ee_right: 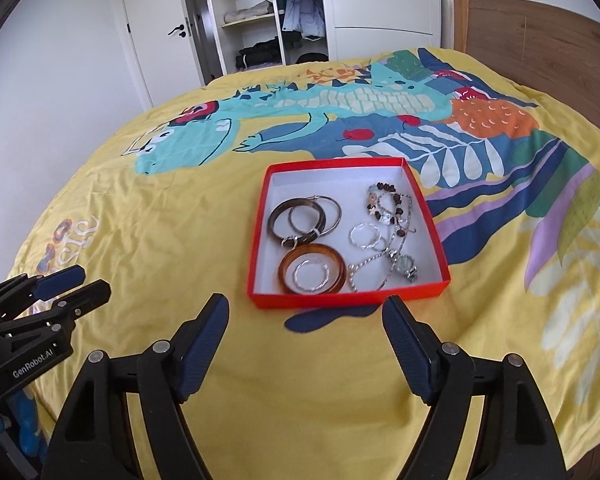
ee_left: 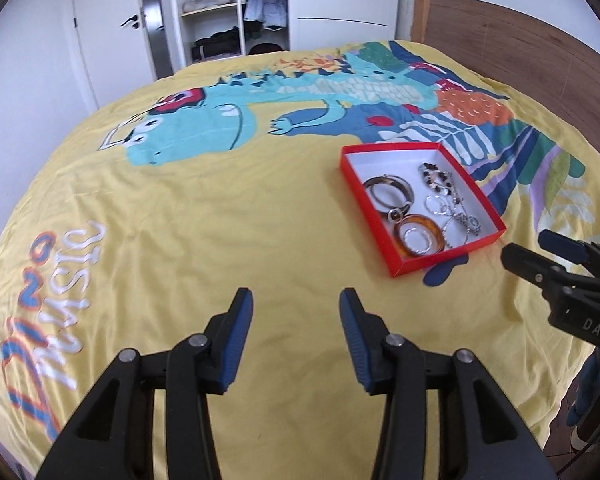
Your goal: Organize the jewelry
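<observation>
A red box with a white inside lies on the yellow bedspread; it also shows in the left wrist view. It holds dark bangles, an amber bangle, silver rings, a beaded bracelet and a watch on a chain. My right gripper is open and empty, just short of the box's near edge. My left gripper is open and empty over bare bedspread, left of the box; it shows at the left of the right wrist view.
The bed has a yellow dinosaur-print cover. A wooden headboard stands at the right. An open wardrobe and a white door are beyond the far edge.
</observation>
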A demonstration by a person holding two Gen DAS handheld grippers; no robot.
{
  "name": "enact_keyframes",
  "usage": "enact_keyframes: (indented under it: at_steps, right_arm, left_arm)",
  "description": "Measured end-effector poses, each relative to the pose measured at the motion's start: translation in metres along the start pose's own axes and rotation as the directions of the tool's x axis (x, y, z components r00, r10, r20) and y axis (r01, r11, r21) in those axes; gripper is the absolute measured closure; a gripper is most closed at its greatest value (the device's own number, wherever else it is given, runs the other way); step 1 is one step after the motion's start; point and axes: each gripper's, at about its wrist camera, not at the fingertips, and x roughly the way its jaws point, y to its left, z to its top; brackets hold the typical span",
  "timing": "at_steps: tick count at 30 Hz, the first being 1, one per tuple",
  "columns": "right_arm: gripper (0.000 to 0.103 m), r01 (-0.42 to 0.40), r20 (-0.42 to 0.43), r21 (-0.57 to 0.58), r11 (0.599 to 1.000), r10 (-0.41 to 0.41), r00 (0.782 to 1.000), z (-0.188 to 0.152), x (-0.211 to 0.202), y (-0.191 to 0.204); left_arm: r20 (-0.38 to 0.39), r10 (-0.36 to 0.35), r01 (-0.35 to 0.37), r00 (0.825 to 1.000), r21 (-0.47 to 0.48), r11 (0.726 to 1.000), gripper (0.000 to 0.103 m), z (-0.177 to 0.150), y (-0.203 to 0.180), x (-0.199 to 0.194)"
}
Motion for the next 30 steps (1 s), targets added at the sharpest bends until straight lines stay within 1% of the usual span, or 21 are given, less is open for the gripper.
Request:
enact_keyframes:
  at_steps: [5,7,8,11,15,21,23,30]
  right_arm:
    - [0.018,-0.005,0.015,-0.007,1.0,0.005,1.0,-0.013,-0.023,0.015]
    - [0.018,-0.008,0.02,-0.014,1.0,0.009,1.0,-0.018,-0.031,0.02]
    - [0.017,-0.009,0.022,-0.02,1.0,0.01,1.0,-0.021,-0.035,0.024]
    - [0.016,-0.013,0.025,-0.03,0.999,0.014,1.0,-0.03,-0.045,0.032]
    - [0.013,-0.024,0.029,-0.038,0.999,0.025,0.999,-0.039,-0.057,0.042]
    - [0.007,-0.025,0.047,-0.07,0.997,0.028,0.999,-0.049,-0.078,0.054]
    - [0.004,-0.022,0.058,-0.075,0.997,0.026,0.998,-0.05,-0.084,0.056]
    - [0.001,-0.01,0.088,-0.075,0.997,0.016,0.996,-0.054,-0.1,0.062]
  left_arm:
    - [-0.013,0.052,-0.053,0.999,-0.057,0.997,0.06,-0.022,0.027,-0.024]
    - [-0.016,0.071,-0.072,0.997,-0.075,0.995,0.059,-0.032,0.038,-0.034]
    - [-0.019,0.078,-0.08,0.997,-0.084,0.993,0.056,-0.036,0.043,-0.039]
    - [-0.016,0.088,-0.09,0.996,-0.113,0.99,0.055,-0.045,0.053,-0.05]
    - [0.003,0.115,-0.114,0.993,-0.138,0.984,0.055,-0.056,0.058,-0.066]
    - [0.047,0.16,-0.151,0.986,-0.154,0.976,0.055,-0.068,0.062,-0.09]
    - [0.052,0.174,-0.164,0.983,-0.158,0.974,0.055,-0.071,0.065,-0.096]
    - [0.076,0.205,-0.189,0.976,-0.17,0.967,0.055,-0.078,0.071,-0.115]
